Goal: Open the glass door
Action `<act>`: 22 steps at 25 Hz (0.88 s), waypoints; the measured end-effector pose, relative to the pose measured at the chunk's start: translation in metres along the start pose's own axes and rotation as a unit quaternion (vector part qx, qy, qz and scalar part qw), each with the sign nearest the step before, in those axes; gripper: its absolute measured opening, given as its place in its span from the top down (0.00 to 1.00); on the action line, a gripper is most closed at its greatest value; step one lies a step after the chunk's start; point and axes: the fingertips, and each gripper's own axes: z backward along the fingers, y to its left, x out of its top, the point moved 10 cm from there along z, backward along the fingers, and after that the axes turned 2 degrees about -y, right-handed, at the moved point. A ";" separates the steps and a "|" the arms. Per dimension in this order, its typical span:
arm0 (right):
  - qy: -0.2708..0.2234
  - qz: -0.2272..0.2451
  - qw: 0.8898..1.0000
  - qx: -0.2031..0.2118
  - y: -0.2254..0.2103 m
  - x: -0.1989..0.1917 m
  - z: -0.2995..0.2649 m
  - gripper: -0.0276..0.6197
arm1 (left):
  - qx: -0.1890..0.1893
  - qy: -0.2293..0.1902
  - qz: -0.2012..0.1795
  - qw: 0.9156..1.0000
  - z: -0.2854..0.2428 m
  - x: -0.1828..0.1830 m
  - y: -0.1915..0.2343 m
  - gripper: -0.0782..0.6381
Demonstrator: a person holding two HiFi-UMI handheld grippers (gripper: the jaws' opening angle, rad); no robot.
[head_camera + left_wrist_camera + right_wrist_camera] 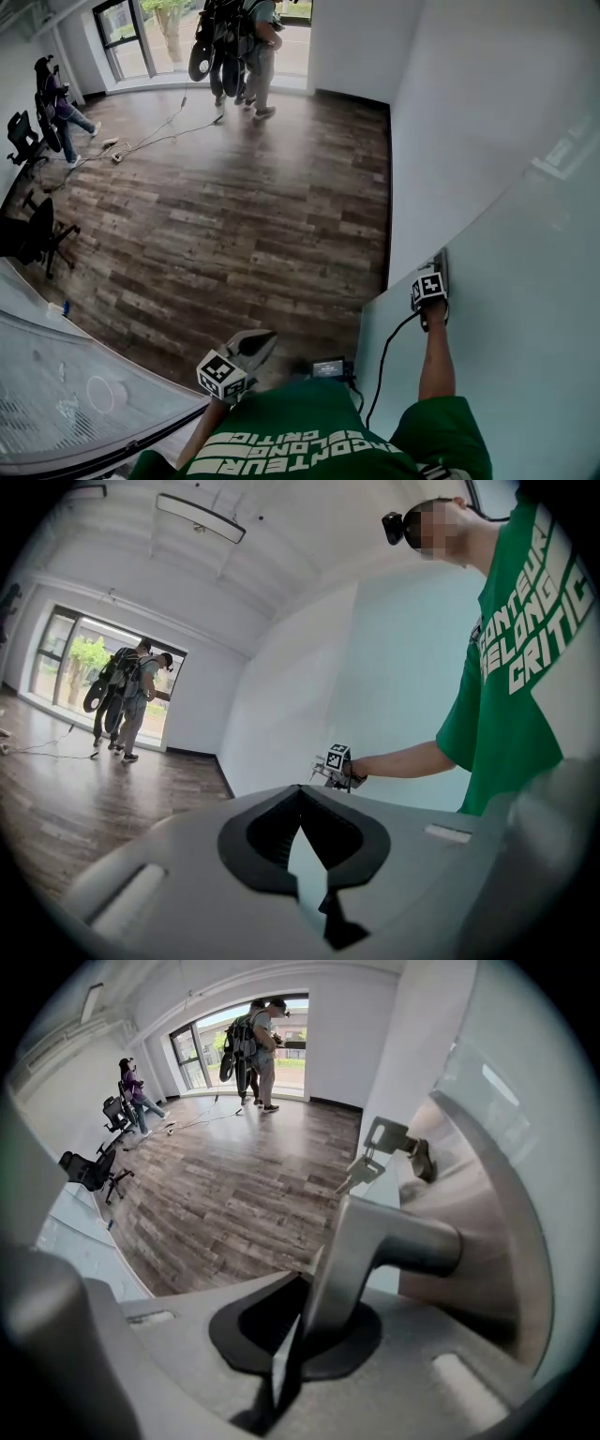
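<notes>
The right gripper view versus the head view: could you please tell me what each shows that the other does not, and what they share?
Only the right gripper view shows the right gripper closed on the metal door handle, with keys hanging from the door nearby. Only the head view shows the left gripper and the person's green shirt. Both show the wooden floor and the people standing by the window.
</notes>
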 end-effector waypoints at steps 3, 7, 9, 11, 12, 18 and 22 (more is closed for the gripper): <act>0.002 -0.002 1.000 -0.006 -0.002 -0.001 -0.002 0.97 | -0.002 0.003 0.004 1.000 -0.001 -0.003 0.000 0.87; -0.004 -0.009 1.000 -0.009 -0.004 -0.005 -0.002 0.97 | 0.001 0.001 0.004 1.000 0.002 -0.006 0.001 0.87; -0.005 -0.010 1.000 -0.007 -0.004 -0.003 0.000 0.97 | 0.005 -0.002 0.002 1.000 0.005 -0.003 0.001 0.87; -0.006 -0.010 1.000 -0.005 -0.004 -0.002 0.000 0.97 | 0.009 -0.005 0.004 1.000 0.007 0.000 0.001 0.87; -0.007 -0.011 1.000 -0.003 -0.004 -0.001 0.001 0.97 | 0.011 -0.007 0.004 1.000 0.008 0.000 0.001 0.87; -0.024 -0.022 0.999 -0.001 -0.007 -0.004 0.003 0.96 | 0.029 -0.016 0.004 0.999 0.024 0.001 0.001 0.87; -0.027 -0.041 0.999 -0.009 -0.009 -0.001 0.012 0.89 | 0.045 -0.023 0.005 0.999 0.034 0.002 0.004 0.87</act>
